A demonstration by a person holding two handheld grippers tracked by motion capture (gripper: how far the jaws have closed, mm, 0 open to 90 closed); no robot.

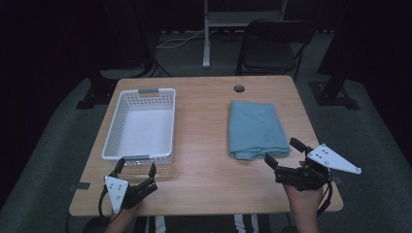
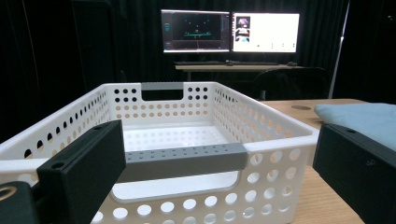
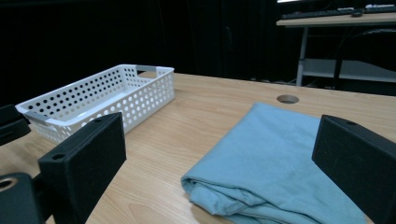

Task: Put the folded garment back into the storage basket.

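Nearest the high camera, at the table's near edge: left gripper (image 1: 136, 167), black, held in a hand (image 1: 121, 221) rising from below, jaws spread wide with nothing between them, tips just short of the near end wall of the basket. Right gripper (image 1: 283, 152), black with a grey three-cornered plate on top, held in the person's right hand (image 1: 303, 196) at the near right of the table, jaws likewise parted and empty, pointing toward the near edge of the cloth without touching it. Basket (image 1: 140, 127): white plastic, perforated walls, grey handle bar at each short end, standing on the left half of the table, nothing visible inside; in the left gripper view its near handle (image 2: 184, 158) sits between the two black jaws, though contact cannot be made out there. Cloth (image 1: 255, 128): light blue, folded into a rough rectangle, lying flat on the right half of the table, well apart from the basket; in the right gripper view its folded corner (image 3: 219, 189) lies between the jaws, layers showing at the edge. Table (image 1: 204, 145): light wood top, round cable hole (image 1: 238, 88) near the far edge, just beyond the cloth. Background: dark folding chair (image 1: 272, 48) behind the table; two lit monitors (image 2: 229, 31) on a far desk, seen in the left gripper view.
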